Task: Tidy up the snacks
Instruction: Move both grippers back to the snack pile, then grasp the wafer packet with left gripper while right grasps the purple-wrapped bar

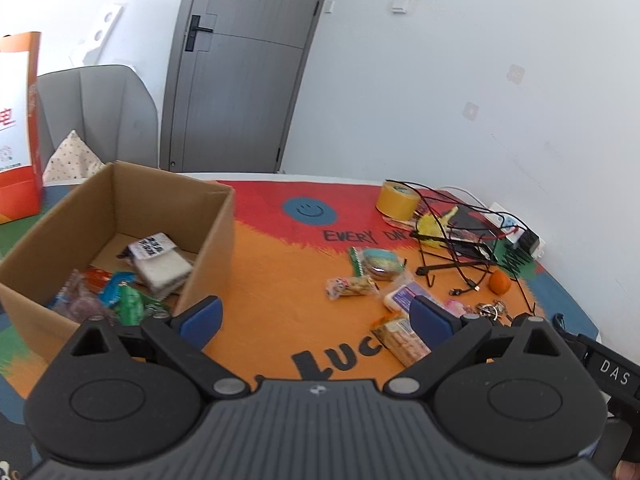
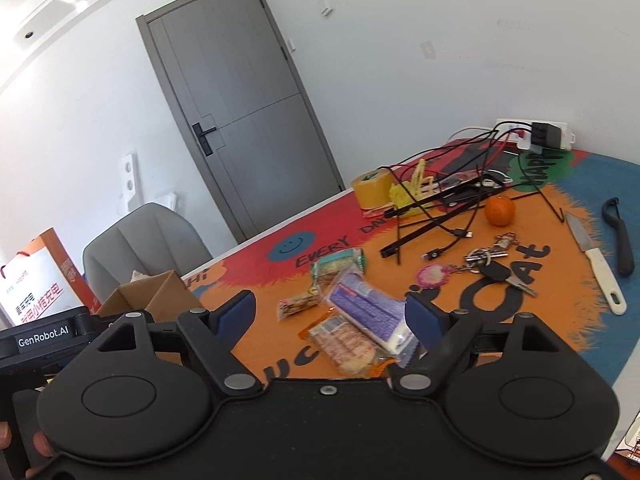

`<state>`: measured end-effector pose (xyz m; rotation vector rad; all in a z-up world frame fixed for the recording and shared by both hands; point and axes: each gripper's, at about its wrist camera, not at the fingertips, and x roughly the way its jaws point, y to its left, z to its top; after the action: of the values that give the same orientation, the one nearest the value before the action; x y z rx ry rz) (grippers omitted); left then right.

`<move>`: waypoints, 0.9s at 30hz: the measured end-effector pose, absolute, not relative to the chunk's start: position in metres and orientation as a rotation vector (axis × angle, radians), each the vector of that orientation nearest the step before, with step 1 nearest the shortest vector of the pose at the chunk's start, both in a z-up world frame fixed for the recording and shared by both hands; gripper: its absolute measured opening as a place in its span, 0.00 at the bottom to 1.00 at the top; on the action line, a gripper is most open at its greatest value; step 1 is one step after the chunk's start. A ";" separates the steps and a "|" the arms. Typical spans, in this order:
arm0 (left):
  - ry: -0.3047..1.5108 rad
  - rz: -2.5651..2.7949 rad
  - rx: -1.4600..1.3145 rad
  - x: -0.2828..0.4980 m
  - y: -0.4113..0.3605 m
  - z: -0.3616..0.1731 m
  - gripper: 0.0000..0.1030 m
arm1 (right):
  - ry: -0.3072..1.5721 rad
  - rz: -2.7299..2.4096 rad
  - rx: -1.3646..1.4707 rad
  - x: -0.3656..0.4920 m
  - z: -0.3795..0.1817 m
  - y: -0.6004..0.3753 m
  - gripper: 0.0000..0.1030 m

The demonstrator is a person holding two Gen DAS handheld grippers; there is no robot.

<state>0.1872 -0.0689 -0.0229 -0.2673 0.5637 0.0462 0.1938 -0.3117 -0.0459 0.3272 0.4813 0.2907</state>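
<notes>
The right gripper [image 2: 330,314], wide open and holding nothing, sits low in the frame right over the purple snack pack [image 2: 366,312], whose long side slants toward the lower right, while the open, empty left gripper [image 1: 316,318] waits by the box [image 1: 208,240].

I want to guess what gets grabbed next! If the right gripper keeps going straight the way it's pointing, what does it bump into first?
Probably the purple-and-white snack packet, lying just ahead between the open fingers of the right gripper. The orange-wrapped cracker packet beside it is about as close, so depth is hard to judge.
</notes>
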 end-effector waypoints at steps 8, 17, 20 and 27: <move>0.605 0.032 -0.249 0.208 -0.093 -0.037 0.96 | 0.498 0.253 0.355 0.203 -0.060 -0.336 0.76; 0.663 0.022 -0.222 0.235 -0.120 -0.053 0.96 | 0.524 0.234 0.388 0.216 -0.077 -0.356 0.69; 0.684 0.031 -0.214 0.246 -0.131 -0.063 0.96 | 0.531 0.233 0.402 0.221 -0.083 -0.361 0.65; 0.737 0.052 -0.209 0.269 -0.151 -0.086 0.96 | 0.551 0.221 0.424 0.228 -0.097 -0.373 0.59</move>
<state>0.2694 -0.1507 -0.0859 -0.2094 0.7371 0.0519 0.2281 -0.3730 -0.0969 0.4236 0.5511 0.2214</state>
